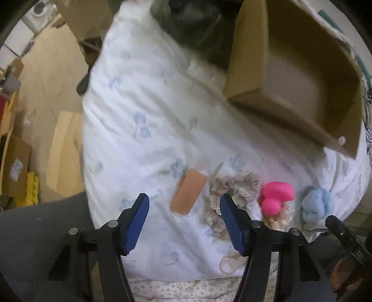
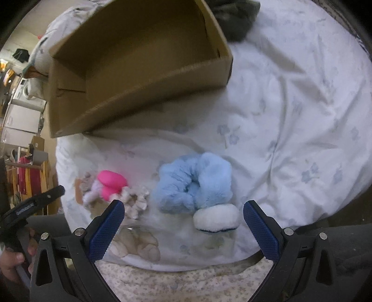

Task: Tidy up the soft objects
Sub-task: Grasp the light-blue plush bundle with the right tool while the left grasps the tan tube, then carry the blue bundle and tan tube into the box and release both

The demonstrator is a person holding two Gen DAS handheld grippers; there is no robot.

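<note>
Several soft objects lie on a white floral duvet (image 1: 144, 111). An orange sponge (image 1: 188, 194), a beige lace scrunchie (image 1: 234, 188), a pink plush piece (image 1: 276, 196) and a fluffy blue scrunchie (image 1: 316, 204) form a row. My left gripper (image 1: 183, 210) is open and empty, just short of the sponge and beige scrunchie. My right gripper (image 2: 183, 215) is open and empty, with the blue scrunchie (image 2: 194, 182) and a white puff (image 2: 216, 218) between its fingers. The pink piece (image 2: 111, 183) lies to their left. An open, empty cardboard box (image 1: 295, 76) sits behind the row.
The box (image 2: 139, 62) lies tilted on the duvet. A dark garment (image 2: 234, 18) lies behind it. A beige plush item (image 2: 137, 246) rests at the duvet's near edge. Cardboard and boxes (image 1: 16, 162) stand on the floor at left.
</note>
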